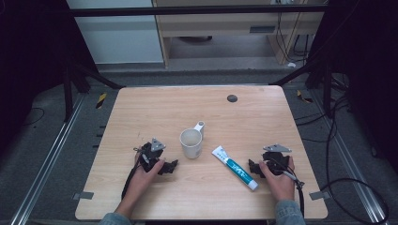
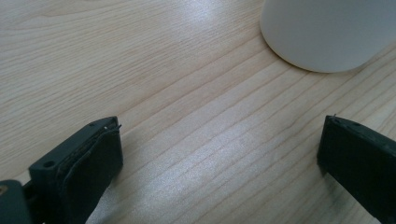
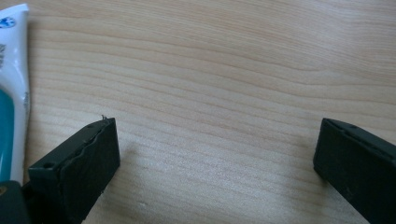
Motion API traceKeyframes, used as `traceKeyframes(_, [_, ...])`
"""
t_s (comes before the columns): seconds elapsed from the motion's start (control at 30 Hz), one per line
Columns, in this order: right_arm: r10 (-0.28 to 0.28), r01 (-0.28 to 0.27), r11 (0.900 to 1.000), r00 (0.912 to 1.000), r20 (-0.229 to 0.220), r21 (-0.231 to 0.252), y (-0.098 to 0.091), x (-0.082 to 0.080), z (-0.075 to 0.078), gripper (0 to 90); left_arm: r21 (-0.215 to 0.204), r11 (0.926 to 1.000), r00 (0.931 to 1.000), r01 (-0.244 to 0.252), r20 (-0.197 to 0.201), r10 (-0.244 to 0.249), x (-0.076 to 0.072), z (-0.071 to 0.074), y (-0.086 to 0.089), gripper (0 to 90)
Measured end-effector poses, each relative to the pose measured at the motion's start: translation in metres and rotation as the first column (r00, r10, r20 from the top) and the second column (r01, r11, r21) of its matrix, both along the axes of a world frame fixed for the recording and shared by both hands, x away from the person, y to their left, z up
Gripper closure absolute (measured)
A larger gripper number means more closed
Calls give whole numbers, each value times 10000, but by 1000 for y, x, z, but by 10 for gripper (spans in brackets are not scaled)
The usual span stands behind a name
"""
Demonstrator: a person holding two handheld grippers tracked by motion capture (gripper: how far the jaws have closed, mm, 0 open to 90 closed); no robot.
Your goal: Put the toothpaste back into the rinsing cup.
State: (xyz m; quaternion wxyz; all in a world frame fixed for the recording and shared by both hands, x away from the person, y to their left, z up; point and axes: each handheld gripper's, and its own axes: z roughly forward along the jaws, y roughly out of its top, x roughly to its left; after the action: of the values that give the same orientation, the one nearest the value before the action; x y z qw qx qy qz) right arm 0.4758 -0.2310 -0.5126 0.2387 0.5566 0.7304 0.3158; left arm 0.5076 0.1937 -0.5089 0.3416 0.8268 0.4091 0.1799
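Observation:
A white mug [image 1: 191, 142] with its handle pointing away stands upright near the middle of the wooden table [image 1: 155, 105]. To its right lies a white and teal toothpaste tube [image 1: 233, 167], slanting toward the front. My left gripper [image 1: 172, 167] rests on the table just left of the mug, open, with bare wood between its jaws; the mug's base [image 2: 327, 32] sits ahead of it. My right gripper [image 1: 254, 168] rests beside the tube's lower end, open and empty; the tube [image 3: 13, 88] lies along the left edge of the right gripper view.
A dark round grommet [image 1: 232, 98] sits in the table near its far edge. Metal rails run along both sides of the table, and cables [image 1: 338, 154] lie on the floor at the right. A pale cabinet stands beyond the table.

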Motion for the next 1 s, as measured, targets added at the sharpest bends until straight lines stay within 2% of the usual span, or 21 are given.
traceKeyframes(0.07, [104,-104,9999,9999,6,59,-2,0,0,9,2,10000,10000,1,1,-1,0,0,0,0])
traceKeyframes(0.1, [242,-237,9989,9996,-119,414,-9,-1,4,84,0,10000,10000,-1,-1,1,0,0,0,0])
traceKeyframes(0.17, [273,-268,9979,9996,-84,591,-13,-6,11,97,4,10000,10000,3,-1,-3,0,0,0,0])
traceKeyframes(0.27, [355,-353,9989,9993,-62,315,-14,-15,24,93,3,10000,10000,5,-2,-5,0,0,0,0])
traceKeyframes(0.3, [355,-353,9989,9993,-62,315,-14,-15,24,93,3,10000,10000,5,-2,-5,0,0,0,0])
traceKeyframes(0.4, [762,-760,9970,9970,-141,113,-8,-26,34,94,4,10000,10000,16,-4,-16,0,0,0,0])
traceKeyframes(0.6, [1206,-1208,9927,9921,-343,-56,0,-33,50,127,-2,10000,10000,6,-3,-6,-1,0,0,0])
traceKeyframes(0.77, [1677,-1703,9847,9838,-637,-376,9,-35,67,185,-5,10000,10000,4,-5,-4,-1,0,0,0])
traceKeyframes(0.87, [2057,-2104,9763,9748,-863,-497,19,-34,77,225,-6,10000,10000,4,-4,-4,-1,0,0,0])
traceKeyframes(0.9, [2057,-2104,9763,9748,-863,-497,19,-34,77,225,-6,10000,10000,4,-4,-4,-1,0,0,0])
traceKeyframes(0.93, [2248,-2310,9709,9700,-920,-628,24,-32,81,243,-3,10000,10000,3,-4,-3,-1,0,0,0])
traceKeyframes(1.0, [2370,-2449,9672,9657,-1063,-682,28,-30,83,258,-1,10000,10000,6,-4,-6,-1,0,0,0])
